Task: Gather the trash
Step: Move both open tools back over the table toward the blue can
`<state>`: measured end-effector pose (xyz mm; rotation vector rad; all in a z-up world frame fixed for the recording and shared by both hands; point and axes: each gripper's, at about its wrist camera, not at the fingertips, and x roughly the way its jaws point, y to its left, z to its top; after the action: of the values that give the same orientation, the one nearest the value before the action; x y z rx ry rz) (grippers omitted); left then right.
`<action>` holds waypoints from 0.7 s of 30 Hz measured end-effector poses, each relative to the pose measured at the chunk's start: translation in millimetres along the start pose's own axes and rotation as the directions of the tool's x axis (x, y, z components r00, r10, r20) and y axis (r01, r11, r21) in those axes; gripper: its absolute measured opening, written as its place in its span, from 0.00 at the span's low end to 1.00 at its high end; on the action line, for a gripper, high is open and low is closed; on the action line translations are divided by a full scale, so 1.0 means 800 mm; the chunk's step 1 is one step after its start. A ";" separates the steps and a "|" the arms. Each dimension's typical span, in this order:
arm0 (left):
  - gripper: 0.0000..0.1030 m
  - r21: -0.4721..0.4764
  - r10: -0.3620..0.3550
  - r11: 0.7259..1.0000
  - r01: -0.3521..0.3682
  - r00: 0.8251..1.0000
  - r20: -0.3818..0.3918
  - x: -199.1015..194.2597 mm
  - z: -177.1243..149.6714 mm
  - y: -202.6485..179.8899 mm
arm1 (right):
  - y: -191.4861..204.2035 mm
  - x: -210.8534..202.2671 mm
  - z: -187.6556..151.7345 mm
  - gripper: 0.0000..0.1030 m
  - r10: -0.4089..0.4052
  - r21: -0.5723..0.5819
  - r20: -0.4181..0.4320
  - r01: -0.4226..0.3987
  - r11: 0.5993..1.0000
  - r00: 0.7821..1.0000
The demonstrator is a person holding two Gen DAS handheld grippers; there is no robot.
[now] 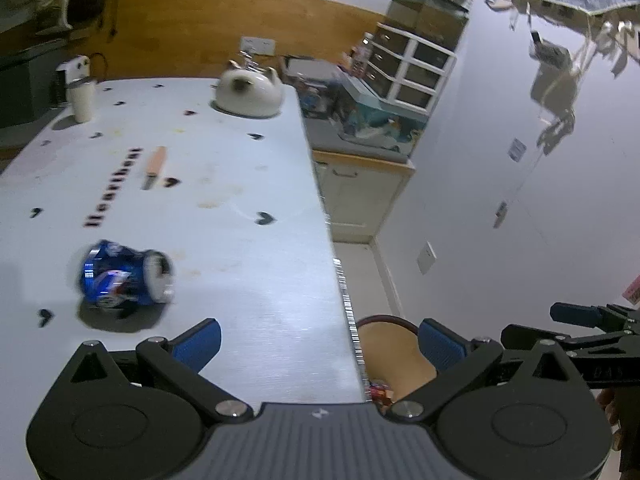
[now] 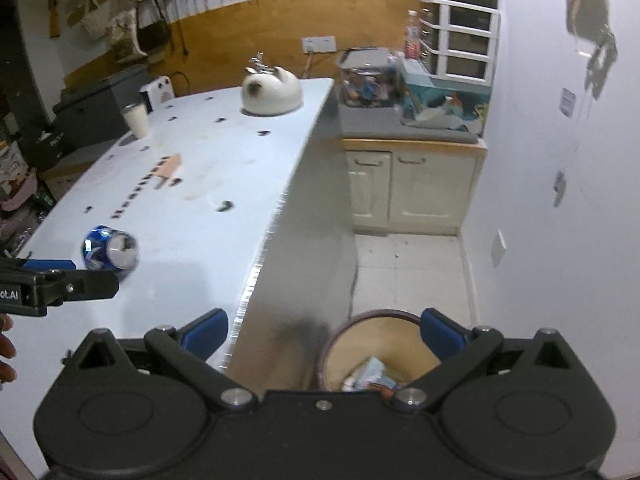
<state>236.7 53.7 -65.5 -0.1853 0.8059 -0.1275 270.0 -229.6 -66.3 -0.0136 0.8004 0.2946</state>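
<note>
We observed the left gripper point(image 1: 320, 344) with its two blue-padded fingers point(image 1: 200, 342) spread wide and nothing between them; it touched no object. It hovered above the near right edge of the white tabletop printed with small black hearts point(image 1: 224, 184), one finger over the tabletop and the other beyond the edge, over the round tan waste bin with a dark red rim point(image 1: 394, 354). The right gripper point(image 2: 326, 332) was likewise spread wide and empty, positioned to the right of the table edge, above the same bin point(image 2: 372, 344), which stood on the tiled floor against the table's side and held some crumpled wrappers point(image 2: 370, 374). In the right wrist view, the left gripper's black frame entered from the left margin, with fingertips of the holding hand point(image 2: 6, 346) partly visible below it. The crushed blue soda can point(image 1: 124, 274) lay on its side on the tabletop, ahead and to the left of the left gripper, apart from both grippers; its image was blurred. Farther back on the table we noted a wooden-handled knife point(image 1: 154, 167), a white cat-shaped ceramic kettle point(image 1: 250, 94) near the far right edge, and a cream lidded tumbler point(image 1: 82, 100) at the far left.
</note>
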 end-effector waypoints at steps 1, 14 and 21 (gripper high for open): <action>1.00 -0.005 0.002 1.000 -0.002 1.000 0.006 -0.006 -0.001 0.009 | 0.008 0.000 0.000 1.00 0.005 -0.002 0.004 -0.005 1.000 1.000; 1.00 -0.103 0.064 0.993 -0.058 0.997 0.052 -0.055 -0.003 0.145 | 0.140 0.018 0.018 1.00 0.066 -0.055 0.052 -0.063 0.997 0.996; 1.00 -0.227 0.039 0.973 -0.026 0.998 0.057 -0.036 0.007 0.215 | 0.202 0.055 0.045 1.00 0.087 -0.078 0.055 -0.082 0.994 0.995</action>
<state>228.2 227.7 -77.8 -0.3898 0.7616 0.0017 281.3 -59.3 -56.7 -0.0426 0.7326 0.4040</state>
